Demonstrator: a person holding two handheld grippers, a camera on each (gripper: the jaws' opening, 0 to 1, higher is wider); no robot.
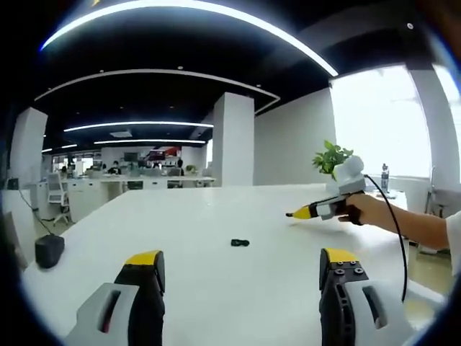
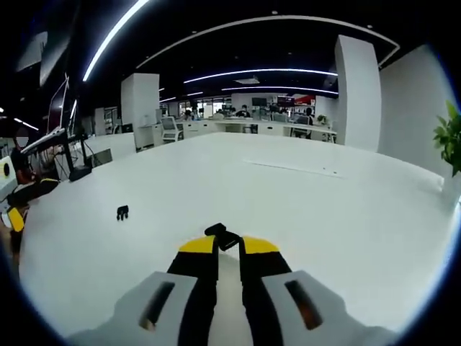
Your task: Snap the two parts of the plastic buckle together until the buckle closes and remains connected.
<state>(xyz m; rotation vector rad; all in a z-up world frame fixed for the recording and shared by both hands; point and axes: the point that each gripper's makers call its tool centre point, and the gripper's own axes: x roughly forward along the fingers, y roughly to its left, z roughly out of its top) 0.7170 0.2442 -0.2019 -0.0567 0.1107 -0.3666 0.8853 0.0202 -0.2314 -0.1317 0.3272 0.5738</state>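
Right gripper view: right gripper (image 2: 229,244) pinches a small black buckle part (image 2: 222,236) at its fingertips | left gripper (image 1: 241,267) wide open, empty | second black buckle part (image 1: 240,242) on table (image 1: 216,216) ahead between its fingers.

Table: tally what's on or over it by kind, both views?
Buckle parts: 2, one loose on the table, one in the right gripper
Grippers: 2, left gripper, right gripper
Dark block at the table's edge: 1
Total: 5
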